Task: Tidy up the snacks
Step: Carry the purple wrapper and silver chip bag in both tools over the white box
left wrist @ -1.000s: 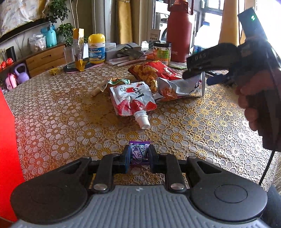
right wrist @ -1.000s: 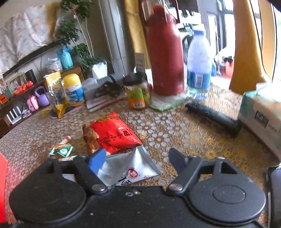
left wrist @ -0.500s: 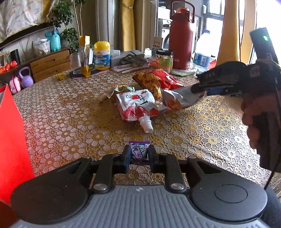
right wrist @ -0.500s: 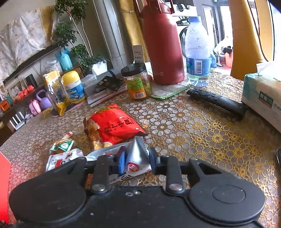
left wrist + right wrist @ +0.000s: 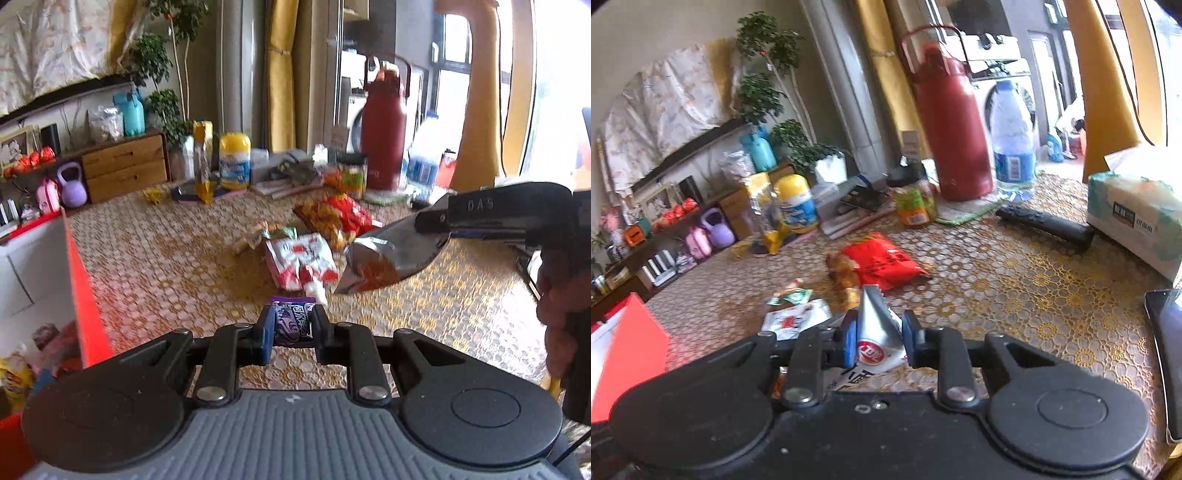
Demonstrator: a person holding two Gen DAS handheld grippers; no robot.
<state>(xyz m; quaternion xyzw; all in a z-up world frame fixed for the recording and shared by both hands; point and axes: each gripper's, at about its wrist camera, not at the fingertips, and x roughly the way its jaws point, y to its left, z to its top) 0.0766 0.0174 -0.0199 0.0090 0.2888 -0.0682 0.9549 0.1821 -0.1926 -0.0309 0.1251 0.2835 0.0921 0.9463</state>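
Observation:
My left gripper [image 5: 291, 325] is shut on a small purple candy packet [image 5: 293, 319], held above the tablecloth. My right gripper [image 5: 879, 334] is shut on the corner of a silver snack bag [image 5: 875, 332]; in the left wrist view that silver bag [image 5: 384, 260] hangs lifted off the table from the right gripper [image 5: 430, 225]. On the table lie a white-and-red spout pouch [image 5: 301, 260], a red snack bag [image 5: 882, 264] and a small green-and-white packet [image 5: 790, 295]. A red box [image 5: 79, 280] with snacks inside stands at the left.
At the back stand a red thermos [image 5: 947, 122], a water bottle [image 5: 1012, 147], a jar [image 5: 914, 203], a yellow-lidded tub [image 5: 796, 203] and a stack of books. A black remote [image 5: 1045, 227], a tissue pack [image 5: 1134, 214] and a phone [image 5: 1163, 354] lie right.
My right gripper closed on the silver bag and lifted it off the table. Both grippers have moved left toward the red box, which shows more, and the left one rose with the purple packet.

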